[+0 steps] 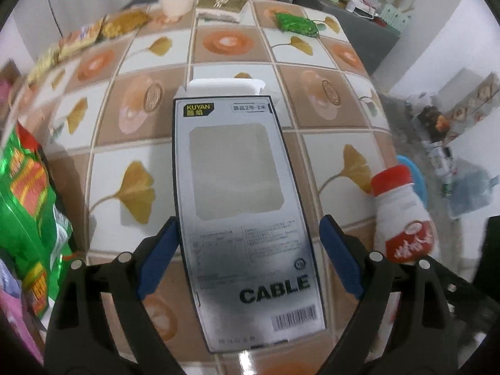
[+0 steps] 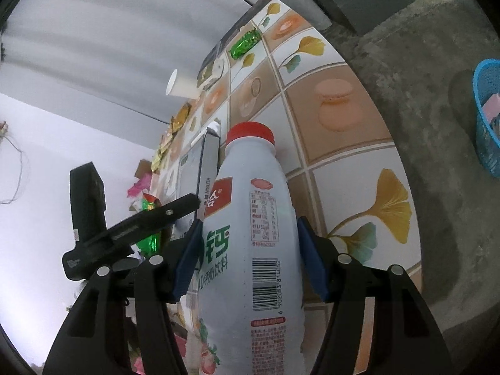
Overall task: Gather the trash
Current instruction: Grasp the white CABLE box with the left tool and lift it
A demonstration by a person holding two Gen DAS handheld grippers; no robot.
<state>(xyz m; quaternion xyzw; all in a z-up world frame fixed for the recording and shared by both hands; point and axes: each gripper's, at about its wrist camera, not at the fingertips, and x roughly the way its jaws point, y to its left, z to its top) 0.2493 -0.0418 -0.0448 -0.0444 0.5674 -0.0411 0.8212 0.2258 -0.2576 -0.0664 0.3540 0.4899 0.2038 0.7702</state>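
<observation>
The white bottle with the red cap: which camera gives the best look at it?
The right wrist view. There the white bottle fills the middle of the picture, between the right tool's blue pads, with label and barcode readable. The left wrist view shows it only small and blurred at the right edge, beside the cable box.

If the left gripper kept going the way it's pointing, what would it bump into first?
Probably the cable box: it already lies between the open left gripper pads. Past the box there is only the tiled tabletop; depth is hard to judge.
</observation>
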